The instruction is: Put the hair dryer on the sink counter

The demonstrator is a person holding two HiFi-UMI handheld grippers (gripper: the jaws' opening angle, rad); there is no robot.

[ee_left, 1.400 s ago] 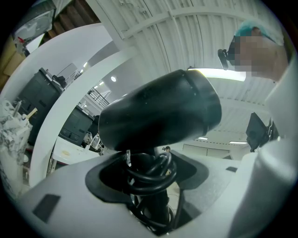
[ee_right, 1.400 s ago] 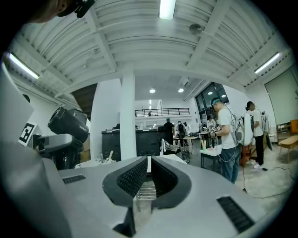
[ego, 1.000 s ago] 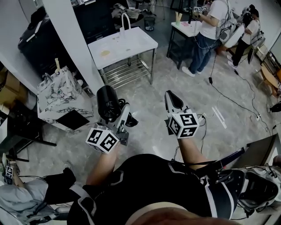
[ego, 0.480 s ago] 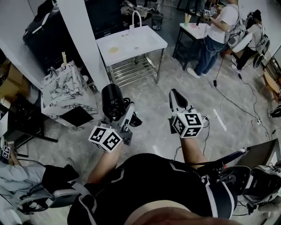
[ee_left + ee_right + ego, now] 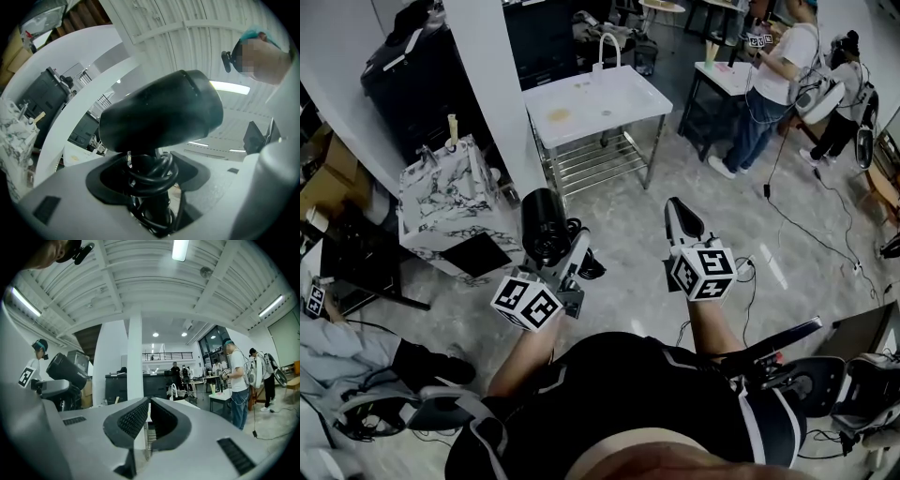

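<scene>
Steadily nearer: the white sink surface (image 5: 595, 103), with its curved faucet (image 5: 605, 49), sits larger and closer in the head view than it did a second ago. That suggests the person is walking toward it across the grey floor (image 5: 637, 272). The hair dryer (image 5: 546, 225) has not arrived yet. It rides in mid-air, well apart from the surface, with its cord-wrapped handle pinched in the left tongs (image 5: 566, 249). The right tongs (image 5: 682, 221) travel alongside, pressed together on nothing. In the left gripper view the dryer's black barrel lies crosswise above the tongs, its long axis running left to right and rising slightly to the right, while the handle drops between the jaws. From above, one round end of the barrel faces upward; whether that is the nozzle cannot be told. Setting it down still lies ahead.
</scene>
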